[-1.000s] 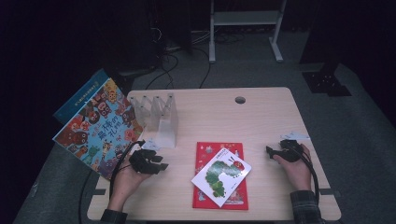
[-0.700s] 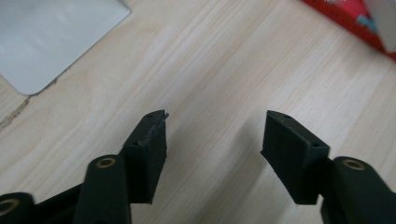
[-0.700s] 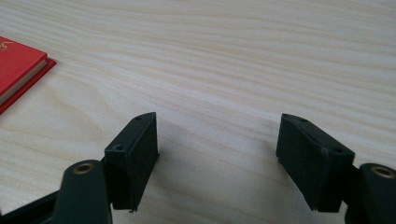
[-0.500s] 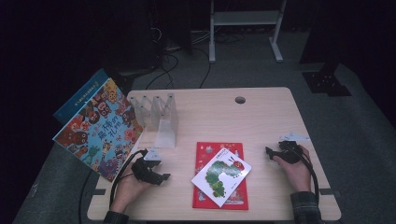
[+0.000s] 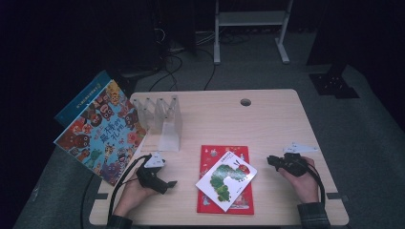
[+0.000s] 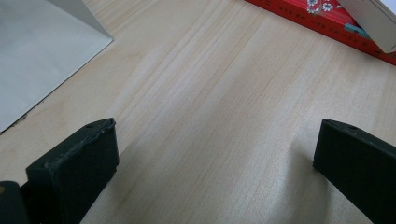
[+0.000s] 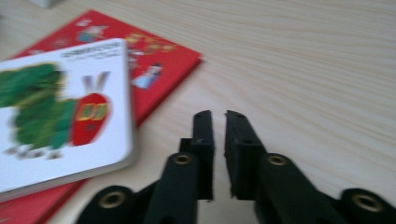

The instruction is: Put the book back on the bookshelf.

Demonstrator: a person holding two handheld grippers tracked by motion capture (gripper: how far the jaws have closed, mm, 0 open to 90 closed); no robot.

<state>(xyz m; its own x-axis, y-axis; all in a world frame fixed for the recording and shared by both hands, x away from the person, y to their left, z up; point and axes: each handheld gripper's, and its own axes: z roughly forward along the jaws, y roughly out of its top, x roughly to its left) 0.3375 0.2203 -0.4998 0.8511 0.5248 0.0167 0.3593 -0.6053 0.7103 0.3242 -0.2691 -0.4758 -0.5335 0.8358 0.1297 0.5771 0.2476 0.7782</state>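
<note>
Pale wood-grain makes up the rectangular table [image 5: 267, 119], the biggest thing in reach, and both hand-held grippers rest low over its near edge. Next in size is the large picture book with a blue, orange and red cartoon cover [image 5: 98, 133], which leans off the table's left edge, up and to the left of the left gripper [image 5: 165, 182]. Just beyond that gripper stands the clear plastic divider rack [image 5: 162, 120], a row of upright slots; the slots look empty, and its flat base plate shows as a pale grey sheet at the upper left of the left gripper view. Between the two grippers lies the flat red hardcover book [image 5: 239, 202], and on top of it, turned at an angle, rests the smaller white board book with a green caterpillar on its cover [image 5: 227, 179]. These two books lie to the right of the left gripper and to the left of the right gripper [image 5: 271, 161], touching neither.

The left gripper's jaws have just been opening and now stand wide apart over bare wood, with nothing between them. The right gripper's jaws have just been closing and are drawn almost together, a thin slit left, gripping nothing; the white book's corner lies near their tips, a little to the side.
</note>
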